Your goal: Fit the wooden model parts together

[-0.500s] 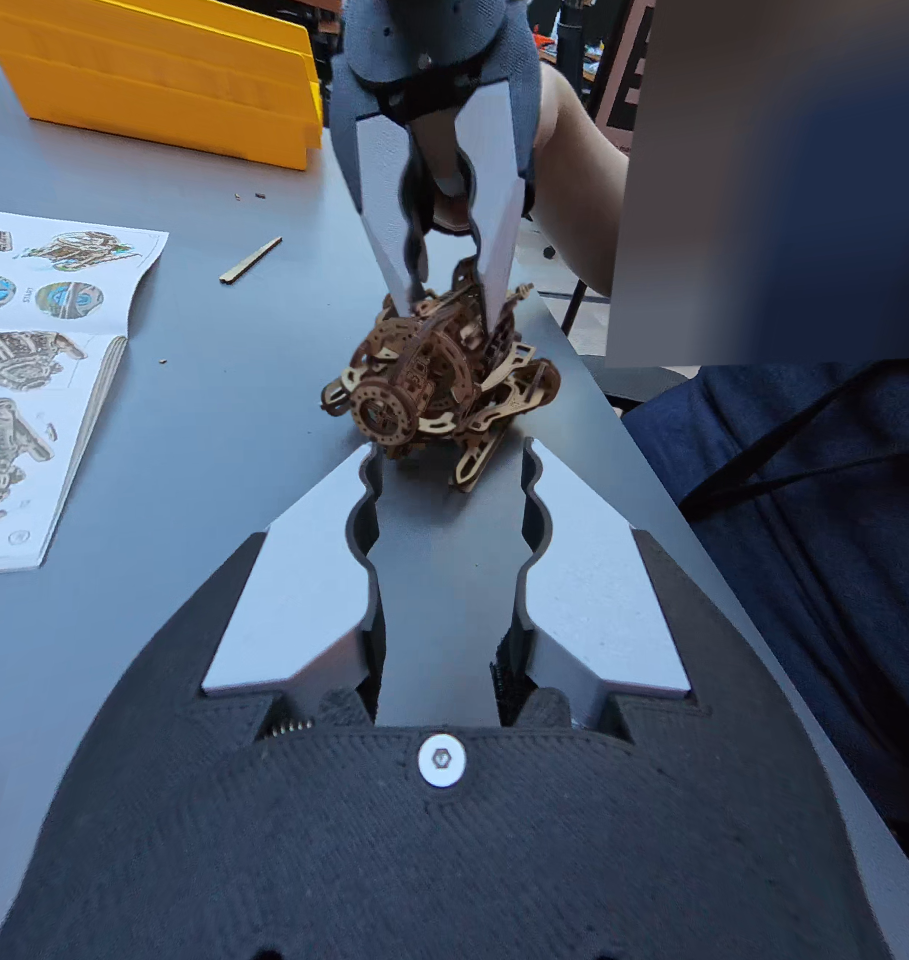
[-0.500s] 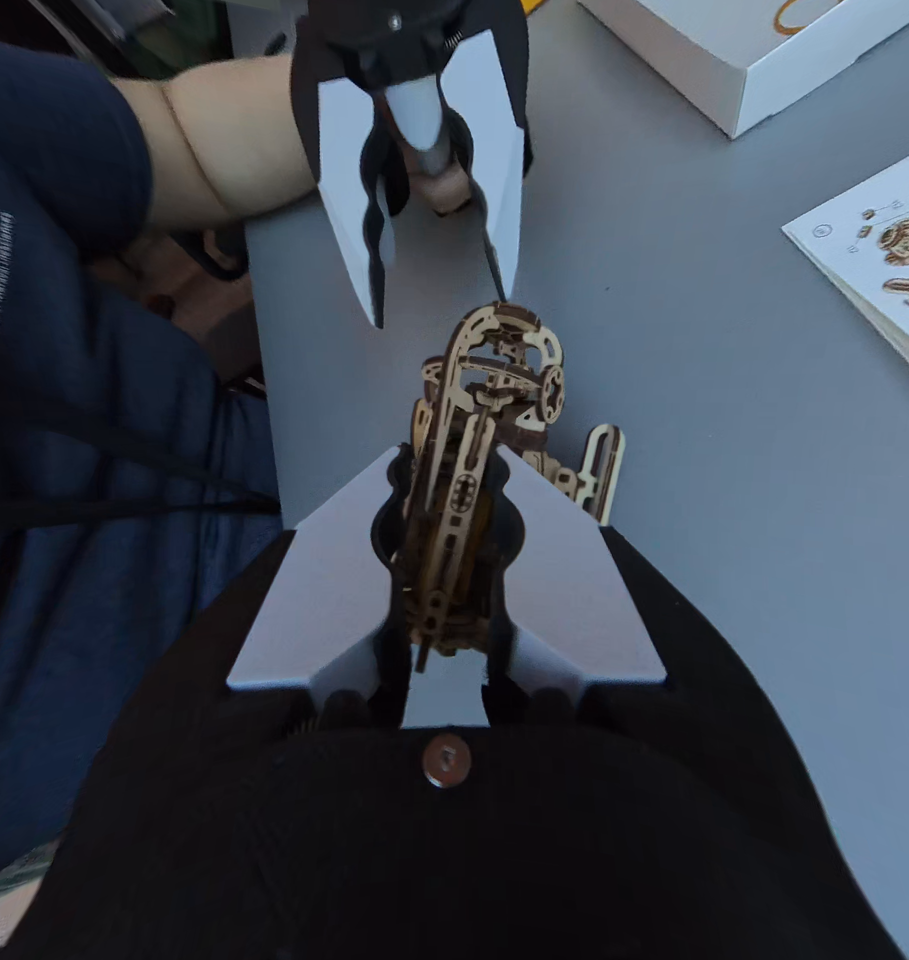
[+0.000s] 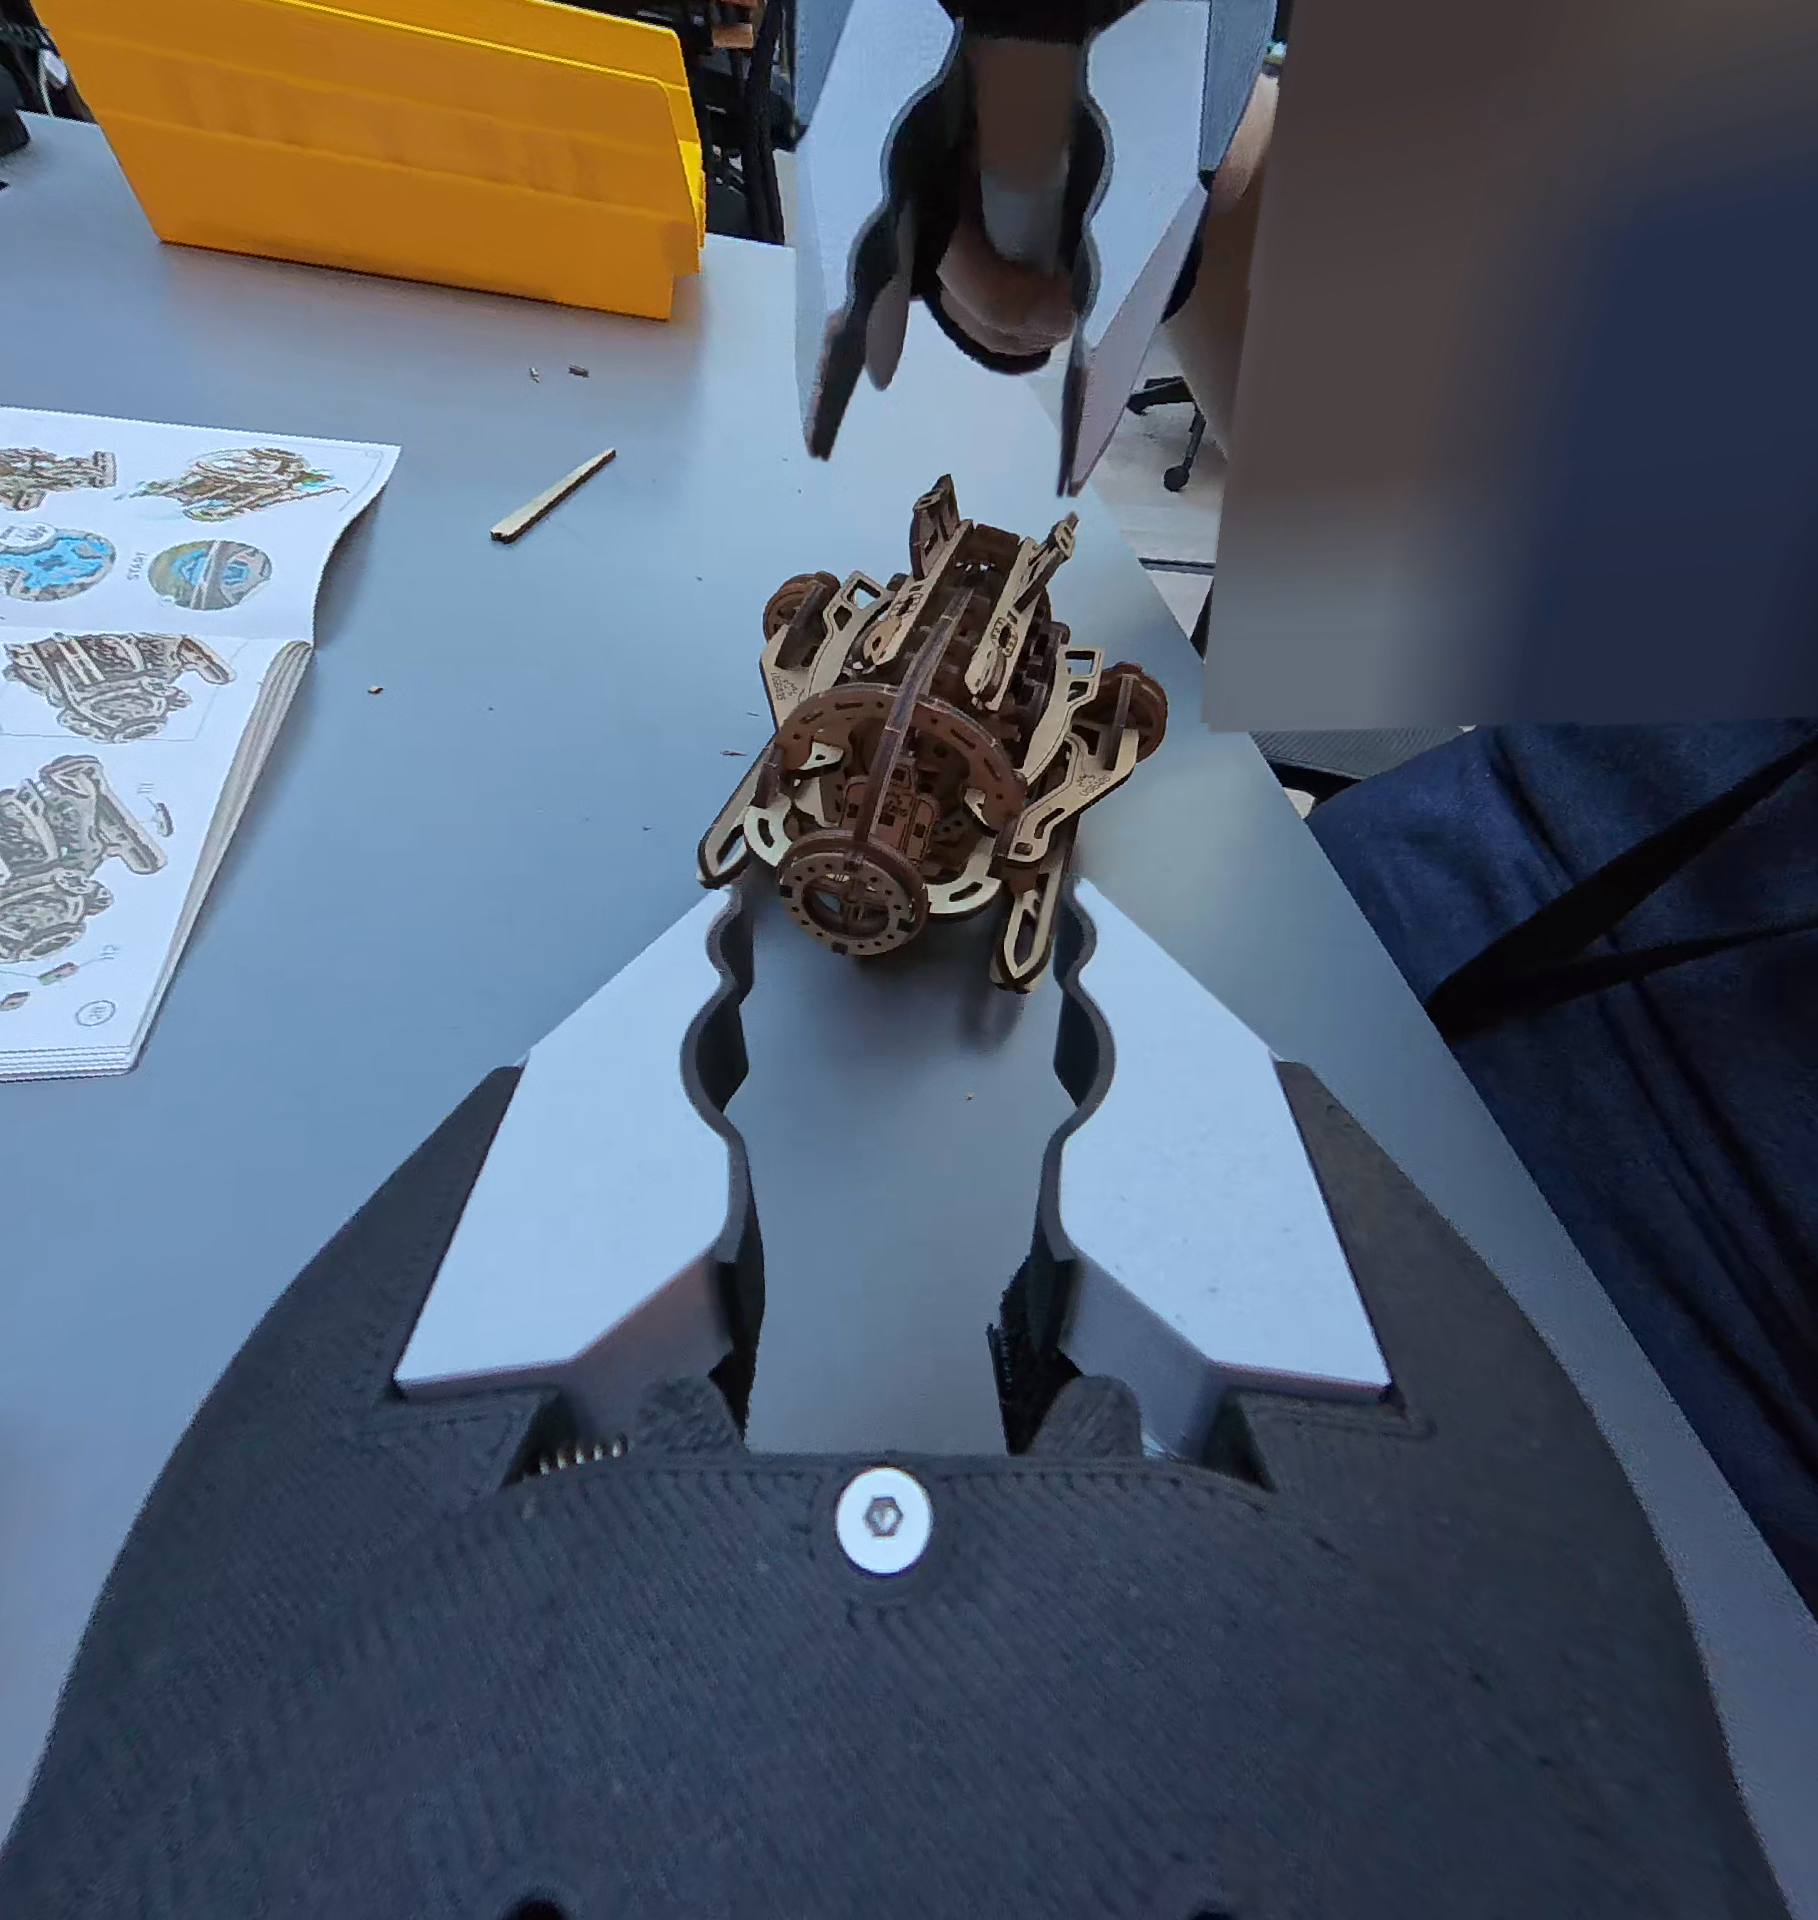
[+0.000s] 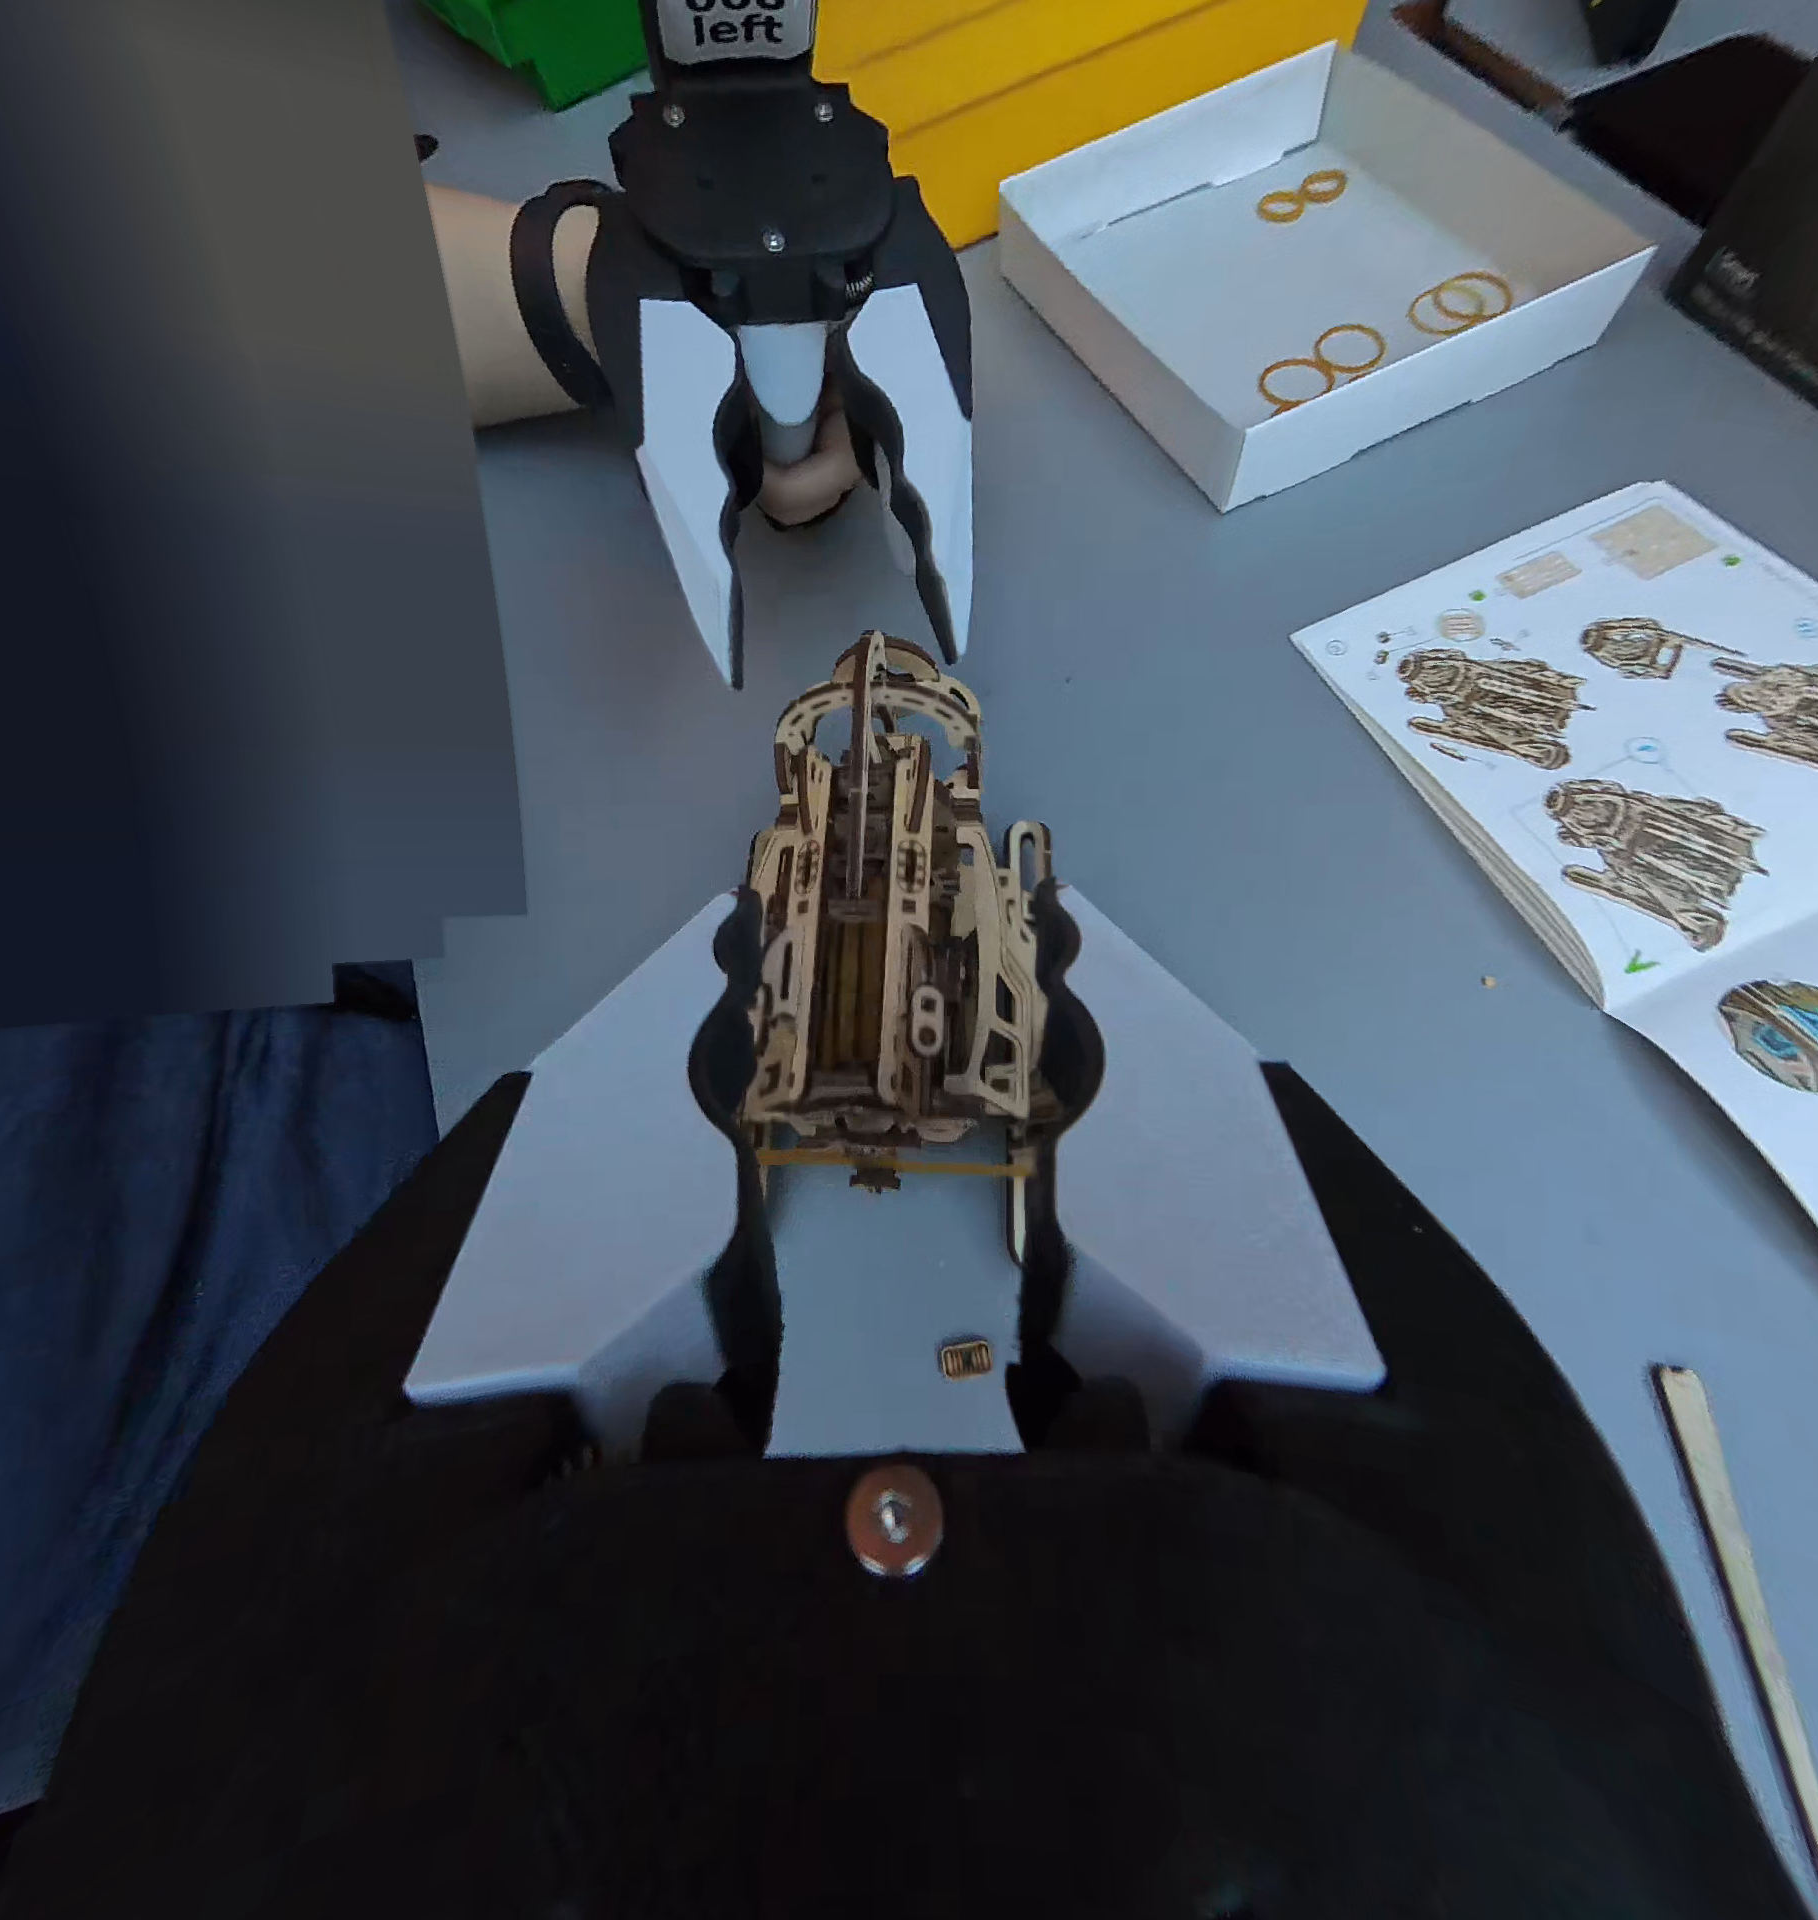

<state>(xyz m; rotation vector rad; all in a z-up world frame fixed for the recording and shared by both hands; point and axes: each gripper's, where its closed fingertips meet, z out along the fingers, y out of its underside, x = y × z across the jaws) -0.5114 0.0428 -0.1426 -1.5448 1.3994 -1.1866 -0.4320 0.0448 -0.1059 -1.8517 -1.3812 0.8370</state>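
Observation:
The assembled wooden model (image 3: 915, 748) rests on the grey table (image 3: 469, 831), close to the edge by the person. My left gripper (image 3: 900, 914) is open and empty, its fingertips on either side of the model's near end. My right gripper (image 3: 941, 468) hangs open just above the model's far end, apart from it. In the right wrist view the model (image 4: 884, 935) shows through the gap of my open right gripper (image 4: 900, 899). The left gripper (image 4: 843, 665) is opposite, open. A small loose wooden part (image 4: 965, 1359) lies on the table below the right gripper.
An open instruction booklet (image 3: 105, 727) lies left of the model. A yellow bin (image 3: 396, 156) stands at the back. A white box (image 4: 1144, 343) holds rubber bands. A wooden sliver (image 3: 552, 497) and a wooden strip (image 4: 1736, 1621) lie loose. A person's lap (image 3: 1611, 1039) borders the table edge. The left gripper's tips are roughly 10 cm from the right gripper's.
My right gripper has opened, let go of the model and risen above it. The model, held tilted before, now rests on the table. The left gripper stays open.

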